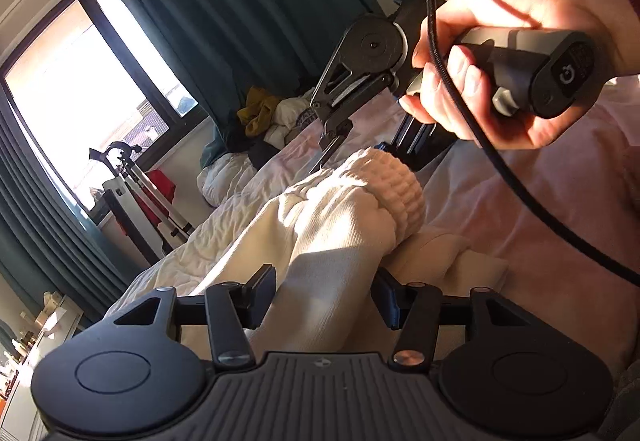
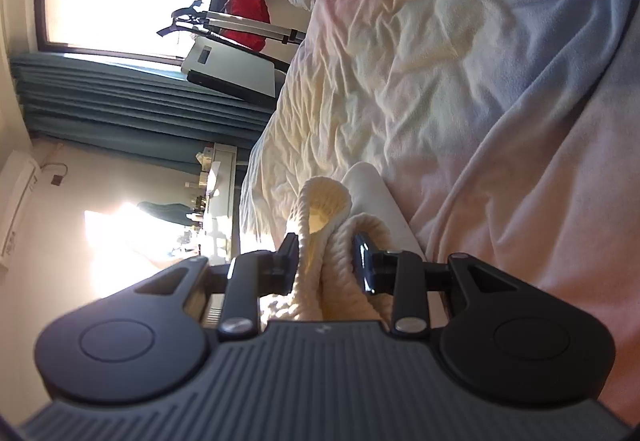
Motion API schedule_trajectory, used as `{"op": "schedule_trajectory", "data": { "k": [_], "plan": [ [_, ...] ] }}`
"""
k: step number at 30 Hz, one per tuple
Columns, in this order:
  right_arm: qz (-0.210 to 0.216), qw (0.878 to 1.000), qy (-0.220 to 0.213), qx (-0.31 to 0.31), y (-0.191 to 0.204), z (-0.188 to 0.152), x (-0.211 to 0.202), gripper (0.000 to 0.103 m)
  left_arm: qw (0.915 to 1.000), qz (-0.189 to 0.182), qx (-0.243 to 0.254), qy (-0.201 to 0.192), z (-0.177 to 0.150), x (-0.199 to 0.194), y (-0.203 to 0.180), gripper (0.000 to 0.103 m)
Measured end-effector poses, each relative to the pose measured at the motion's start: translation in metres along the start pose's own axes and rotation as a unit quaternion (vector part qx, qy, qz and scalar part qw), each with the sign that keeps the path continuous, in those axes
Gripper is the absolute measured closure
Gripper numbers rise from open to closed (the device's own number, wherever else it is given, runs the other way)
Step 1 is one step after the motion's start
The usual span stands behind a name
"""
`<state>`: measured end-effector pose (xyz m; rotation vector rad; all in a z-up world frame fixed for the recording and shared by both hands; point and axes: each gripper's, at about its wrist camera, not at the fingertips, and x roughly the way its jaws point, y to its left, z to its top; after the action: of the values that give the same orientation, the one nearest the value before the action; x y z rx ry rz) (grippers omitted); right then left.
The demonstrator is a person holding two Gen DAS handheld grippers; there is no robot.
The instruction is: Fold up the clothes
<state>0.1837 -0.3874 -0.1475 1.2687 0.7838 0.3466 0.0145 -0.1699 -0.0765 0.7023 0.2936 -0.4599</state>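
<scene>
A cream knit garment (image 1: 332, 229) with a thick ribbed cuff (image 1: 400, 185) lies stretched over the bed. In the left wrist view, my left gripper (image 1: 324, 297) is shut on the sleeve-like tube of fabric, which fills the gap between both pads. A hand (image 1: 500, 61) holds my right gripper (image 1: 326, 157) beyond the cuff, fingertips at the cuff's far edge. The right wrist view shows the right gripper (image 2: 326, 263) shut on the bunched ribbed cuff (image 2: 324, 209), whose open mouth faces the camera.
The bed cover (image 2: 460, 81) is rumpled, pink, cream and pale blue. A pile of clothes (image 1: 272, 113) sits at the bed's far end. A tripod (image 1: 160, 197) and a white appliance (image 2: 232, 69) stand by the window with teal curtains (image 1: 240, 1).
</scene>
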Motion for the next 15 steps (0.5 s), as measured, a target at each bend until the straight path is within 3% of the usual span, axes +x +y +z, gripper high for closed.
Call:
{"op": "schedule_trajectory", "data": {
  "k": [6,11,15],
  "plan": [
    [0.032,0.999,0.015,0.02,-0.004,0.013,0.018,0.067,0.9933,-0.07,-0.085,-0.034,-0.007,0.002,0.018,0.047],
    [0.056,0.998,0.028,0.029,-0.004,0.023,0.032,0.066,0.986,-0.134,-0.097,-0.02,-0.021,0.008,0.024,0.049],
    [0.08,0.996,0.036,0.034,-0.004,0.03,0.043,0.066,0.9823,-0.16,-0.095,-0.02,-0.032,0.003,0.022,0.049]
  ]
}}
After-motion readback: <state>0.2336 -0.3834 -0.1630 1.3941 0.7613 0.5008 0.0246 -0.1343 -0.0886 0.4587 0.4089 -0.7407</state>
